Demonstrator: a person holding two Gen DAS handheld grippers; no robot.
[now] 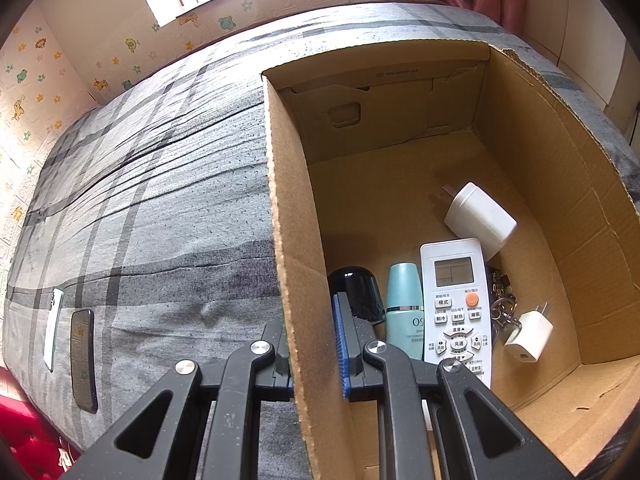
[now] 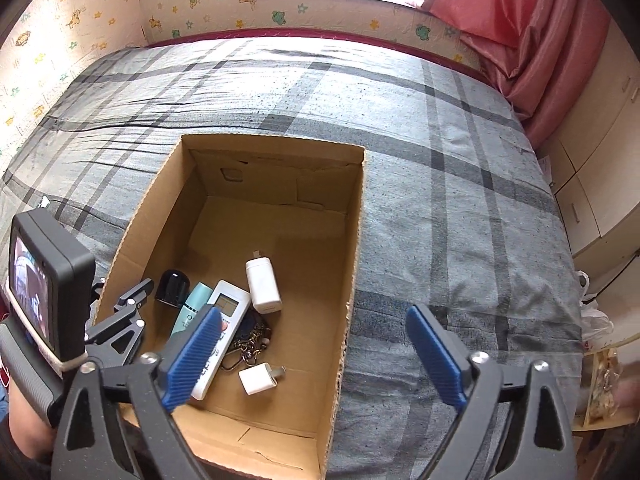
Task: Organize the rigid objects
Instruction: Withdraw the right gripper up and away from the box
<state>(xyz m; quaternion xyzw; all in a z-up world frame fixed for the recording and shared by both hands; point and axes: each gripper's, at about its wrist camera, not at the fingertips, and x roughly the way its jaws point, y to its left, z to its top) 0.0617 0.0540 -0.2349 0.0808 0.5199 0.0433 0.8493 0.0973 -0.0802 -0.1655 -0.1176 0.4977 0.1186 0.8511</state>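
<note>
Blue-padded right tongs [image 2: 316, 356] hang spread wide and empty above the cardboard box [image 2: 352, 240] on the bed [image 2: 440, 140], angled steeply down. Left tongs [image 1: 316, 356] pinch the box's side wall, steadying it. Inside lie the remote [image 2: 224, 308], white charger [image 2: 262, 286], small plug [image 2: 256, 378], teal bottle [image 2: 192, 304] and keys [image 2: 252, 340]. Best kept clamped while the right fetches the phone [image 1: 83, 360] lying outside.

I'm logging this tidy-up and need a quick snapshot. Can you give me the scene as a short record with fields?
surface: bed with grey plaid sheet
container: open cardboard box
in box: white remote, teal bottle, black cap, large charger, small charger, keys
outside box: two phones
left tool: shut on box wall
right tool: open, nothing held
</note>
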